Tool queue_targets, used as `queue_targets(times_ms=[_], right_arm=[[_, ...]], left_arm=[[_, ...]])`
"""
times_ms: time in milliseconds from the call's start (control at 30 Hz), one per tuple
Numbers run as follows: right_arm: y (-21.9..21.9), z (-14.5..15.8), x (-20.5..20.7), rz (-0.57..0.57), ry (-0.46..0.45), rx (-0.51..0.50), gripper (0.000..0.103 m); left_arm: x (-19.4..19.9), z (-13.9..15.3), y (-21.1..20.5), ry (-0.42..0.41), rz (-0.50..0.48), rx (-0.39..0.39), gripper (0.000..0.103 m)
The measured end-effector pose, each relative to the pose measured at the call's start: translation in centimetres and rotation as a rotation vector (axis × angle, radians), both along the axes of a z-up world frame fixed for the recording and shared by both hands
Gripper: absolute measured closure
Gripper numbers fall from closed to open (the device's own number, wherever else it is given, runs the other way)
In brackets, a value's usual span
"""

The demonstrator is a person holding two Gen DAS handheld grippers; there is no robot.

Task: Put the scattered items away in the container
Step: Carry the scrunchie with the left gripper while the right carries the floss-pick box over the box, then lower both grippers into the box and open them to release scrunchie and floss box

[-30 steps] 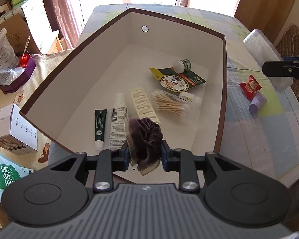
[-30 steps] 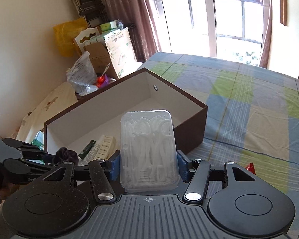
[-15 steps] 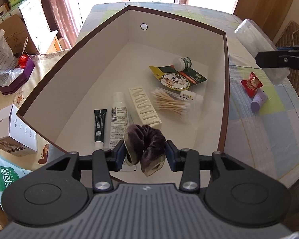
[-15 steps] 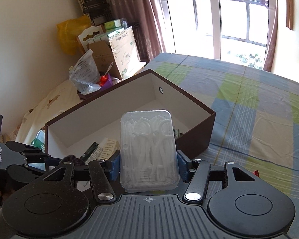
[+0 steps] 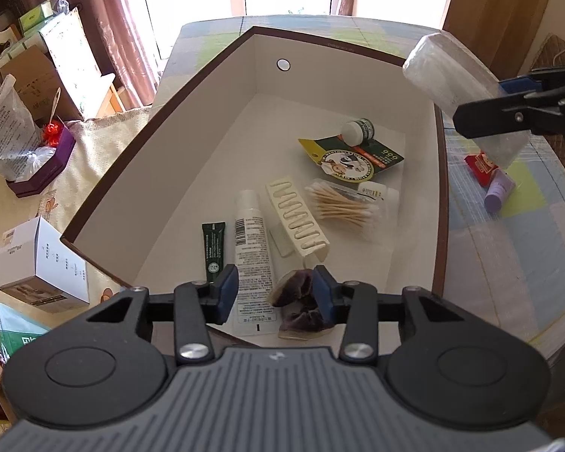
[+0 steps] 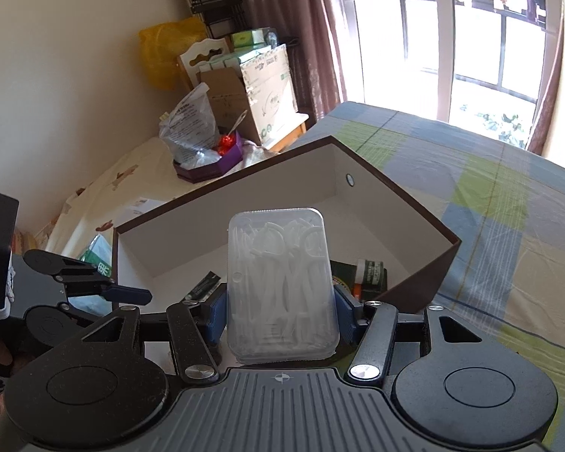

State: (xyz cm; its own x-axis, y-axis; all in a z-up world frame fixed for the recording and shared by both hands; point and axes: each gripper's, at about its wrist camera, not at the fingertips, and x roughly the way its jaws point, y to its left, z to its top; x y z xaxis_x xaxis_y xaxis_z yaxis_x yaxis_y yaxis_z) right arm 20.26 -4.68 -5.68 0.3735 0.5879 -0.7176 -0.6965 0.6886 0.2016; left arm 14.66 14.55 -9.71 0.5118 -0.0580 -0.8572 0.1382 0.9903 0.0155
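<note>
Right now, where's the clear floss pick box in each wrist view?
Left wrist: floss pick box upper right, over the container's right rim, clamped in the right tongs.
Right wrist: floss pick box centre, upright between the tongs' blue pads.
Shared landmark: round hole in the brown container's far wall.
</note>
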Motion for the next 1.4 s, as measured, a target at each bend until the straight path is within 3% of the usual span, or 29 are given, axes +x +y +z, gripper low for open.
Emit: queue_targets(times_ms=[100,267,467,667,800,933,1333,1400], right_arm=[[1.6,-0.5,0.3,0.041,0.034,-0.010,0.044],[4.3,-2.4,1.4,0.101,0.168,-0.021,0.044],[6.8,-5.8,3.5,0.102,0.309,-0.139,0.044],[8.3,-8.0,4.8,0.116,0.296,-0.313,0.044],[9.3,-8.9,4.8,0.171,0.211,-0.436,0.044],[9.9,-10.7,4.0,0.256,0.066,-0.591,0.044],[9.4,-11.4,2.4,0.361,0.056,-0.541,0.043],[9.3,-10.9,2.0,0.377,0.035,-0.537,0.009]], left_arm=[[0.1,0.2,0.9,-0.006,0.016,0.005,0.065],[0.4,0.4,2.1,-0.012,0.040,0.009,0.065],[1.0,0.7,2.8,-0.020,0.053,0.006,0.065],[1.7,0.6,2.7,-0.023,0.053,-0.006,0.065],[2.3,0.3,2.7,-0.017,0.052,-0.006,0.065],[2.4,0.1,2.8,-0.012,0.057,-0.011,0.065],[2.7,-0.9,3.0,0.011,0.070,0.006,0.065],[2.9,-1.0,3.0,0.018,0.073,0.012,0.063]])
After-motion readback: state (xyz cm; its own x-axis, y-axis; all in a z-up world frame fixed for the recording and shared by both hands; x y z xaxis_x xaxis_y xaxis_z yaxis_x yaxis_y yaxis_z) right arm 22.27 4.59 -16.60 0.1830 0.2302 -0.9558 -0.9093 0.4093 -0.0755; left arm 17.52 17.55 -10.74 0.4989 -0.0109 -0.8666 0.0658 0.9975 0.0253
